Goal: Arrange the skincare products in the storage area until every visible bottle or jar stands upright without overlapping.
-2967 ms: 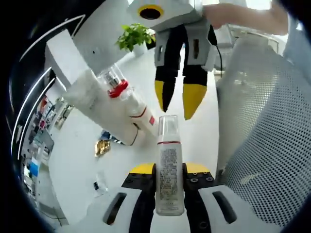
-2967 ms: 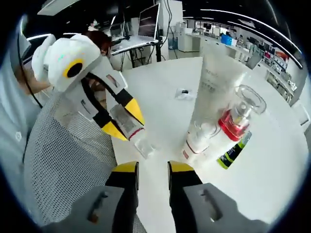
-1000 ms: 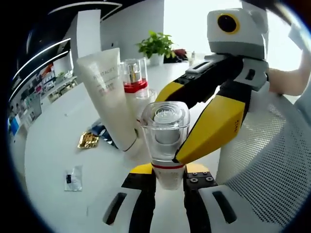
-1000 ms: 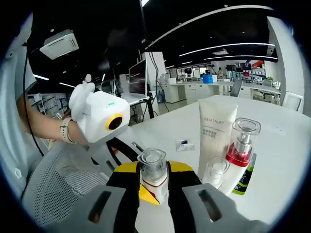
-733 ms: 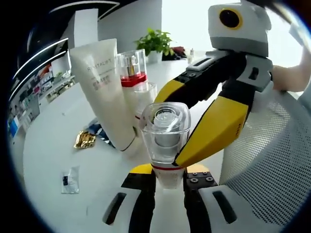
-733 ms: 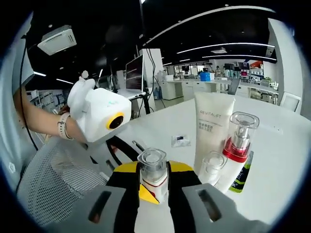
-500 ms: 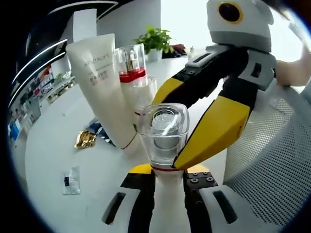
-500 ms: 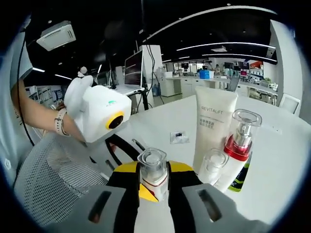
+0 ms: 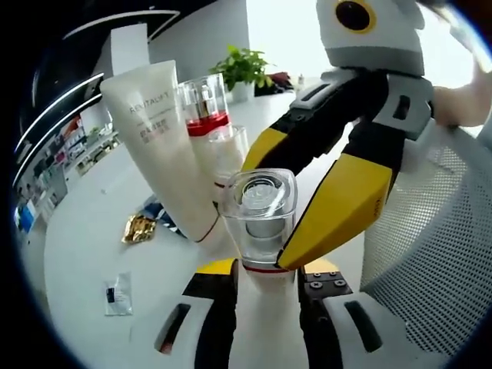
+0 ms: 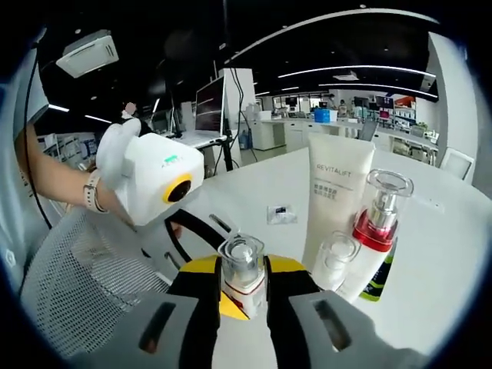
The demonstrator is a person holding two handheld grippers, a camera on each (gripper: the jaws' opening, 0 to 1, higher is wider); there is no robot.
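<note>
So rn both grippers are on the same thing: the clear-capped bottle (image 9: 257, 211), red band under the cap, standing upright w/ its long axis pretty much vertical and running up between the jaws in both views. In the left gripper view the left gripper (image 9: 264, 269) has its jaws closed in on the bottle body just under the red band, and the right gripper (image 9: 304, 200) comes in from above-right w/ its yellow tips bracketing the cap area. In the right gripper view the same bottle (image 10: 241, 277) sits snug between the right gripper's (image 10: 243, 286) jaws, so I'd call that clamped too, tho how hard each one squeezes I can't tell. The left gripper (image 10: 157, 184) shows up there as the white body w/ the yellow ring, a hand behind it. Key relation imo: the bottle is dead ahead of both, basically zero offset, so neither is "nearer". Whichever lets go, the other carries. The standing group, white tube (image 9: 165, 142), red-collared pump bottle (image 9: 204, 111) and small clear bottle (image 9: 227, 150), is just beside it toward the middle of the white table (image 9: 84, 231). The mesh chair back (image 9: 430, 254) is on the other side, off the table edge. Next move prob wants it set down upright near that group w/o touching the small one.
</note>
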